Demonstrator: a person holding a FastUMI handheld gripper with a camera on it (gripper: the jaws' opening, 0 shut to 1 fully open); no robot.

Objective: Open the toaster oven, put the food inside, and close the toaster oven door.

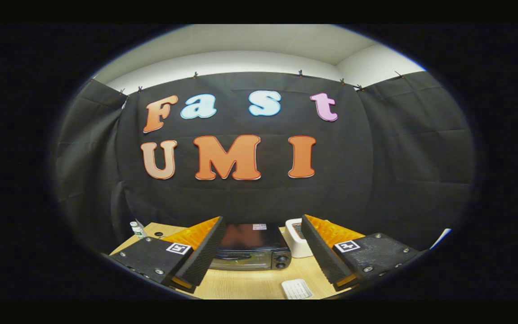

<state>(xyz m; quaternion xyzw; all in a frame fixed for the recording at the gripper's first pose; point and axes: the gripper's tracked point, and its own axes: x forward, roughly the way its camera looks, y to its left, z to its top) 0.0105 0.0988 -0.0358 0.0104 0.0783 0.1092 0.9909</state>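
Observation:
A dark toaster oven (252, 249) stands on the wooden table (241, 283), beyond and between my fingers, its glass door shut and two knobs at its right side. My gripper (263, 252) is held high above the table, open wide, with nothing between its fingers. A small white object (297, 289) lies on the table in front of the oven, near the right finger; I cannot tell what it is.
A white box-shaped device (296, 238) stands just right of the oven. A small clear bottle (138, 230) stands at the table's far left corner. Black cloth walls close the booth behind and at both sides.

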